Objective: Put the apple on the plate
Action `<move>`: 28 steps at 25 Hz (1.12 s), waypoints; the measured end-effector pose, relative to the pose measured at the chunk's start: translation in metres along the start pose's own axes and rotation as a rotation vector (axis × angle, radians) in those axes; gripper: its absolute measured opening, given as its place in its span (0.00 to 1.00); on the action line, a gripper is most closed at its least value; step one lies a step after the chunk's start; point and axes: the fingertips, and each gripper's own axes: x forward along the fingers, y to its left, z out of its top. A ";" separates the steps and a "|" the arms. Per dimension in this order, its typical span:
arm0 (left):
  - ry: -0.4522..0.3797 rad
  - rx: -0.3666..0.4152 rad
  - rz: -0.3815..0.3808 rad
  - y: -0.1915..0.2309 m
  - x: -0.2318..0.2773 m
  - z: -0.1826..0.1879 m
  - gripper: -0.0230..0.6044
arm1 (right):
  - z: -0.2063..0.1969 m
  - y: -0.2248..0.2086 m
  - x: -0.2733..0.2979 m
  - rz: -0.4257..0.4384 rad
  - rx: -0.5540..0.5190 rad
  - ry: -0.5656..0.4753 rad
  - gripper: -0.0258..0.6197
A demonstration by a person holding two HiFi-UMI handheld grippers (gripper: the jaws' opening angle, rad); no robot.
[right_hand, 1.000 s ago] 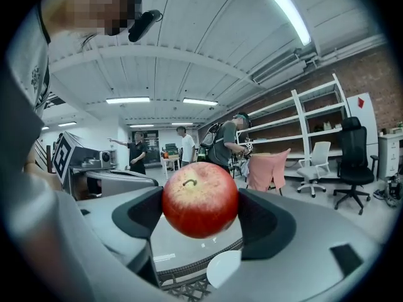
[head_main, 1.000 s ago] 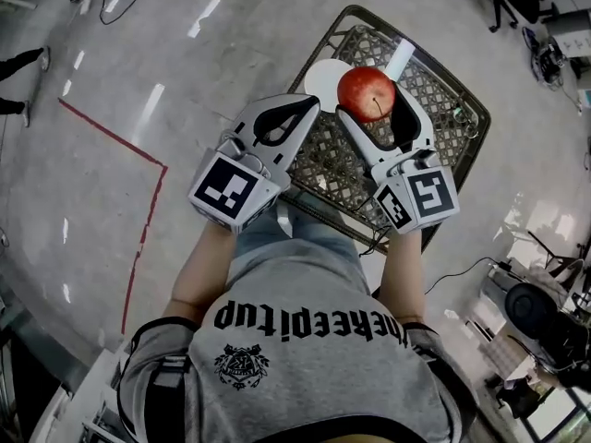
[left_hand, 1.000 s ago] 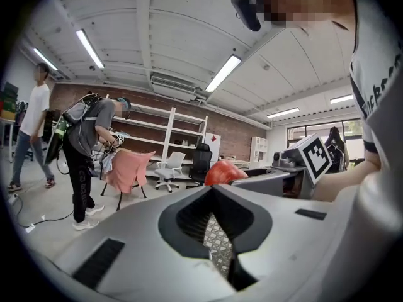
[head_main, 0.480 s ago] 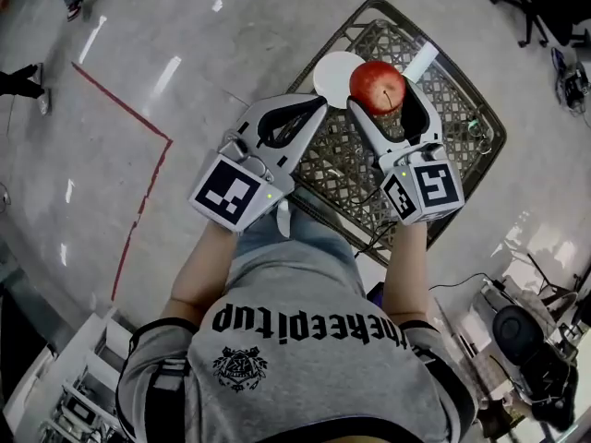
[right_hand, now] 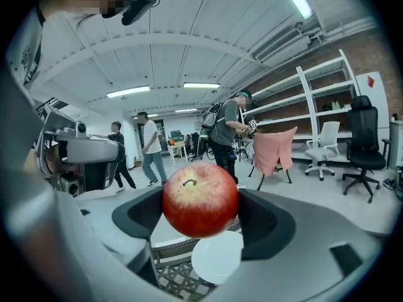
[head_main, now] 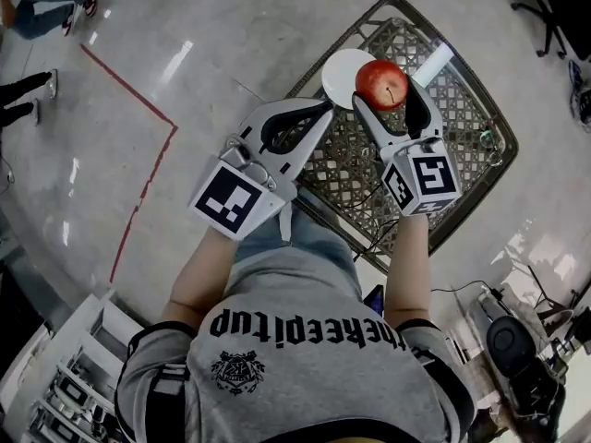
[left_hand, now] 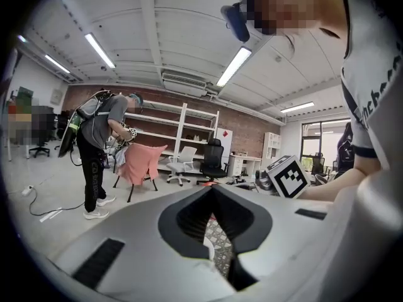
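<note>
R gripper (head_main: 389, 90) is clamped on the apple (head_main: 381, 83), one jaw on each side of it, at upper centre of head view. In R gripper view the apple (right_hand: 200, 199) fills the gap betw. the jaws, stem up, red w/ a yellowish top. The white plate (head_main: 338, 70) lies on the lattice table (head_main: 466, 123). The apple overlaps the plate's right edge in head view, and in R gripper view the plate (right_hand: 217, 258) shows just below it. Can't tell if they touch.

L gripper (head_main: 322, 111) sits left of the apple at the table's near-left edge, jaw tips together, nothing betw. them. A red floor line (head_main: 138, 100) runs at left of frame.
</note>
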 end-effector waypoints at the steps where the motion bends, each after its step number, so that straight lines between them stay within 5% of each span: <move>1: 0.003 -0.003 0.002 0.001 0.000 -0.001 0.06 | -0.003 0.000 0.003 0.003 0.000 0.008 0.63; 28: 0.073 -0.040 0.041 0.032 0.006 -0.039 0.06 | -0.105 -0.020 0.066 -0.004 -0.006 0.207 0.63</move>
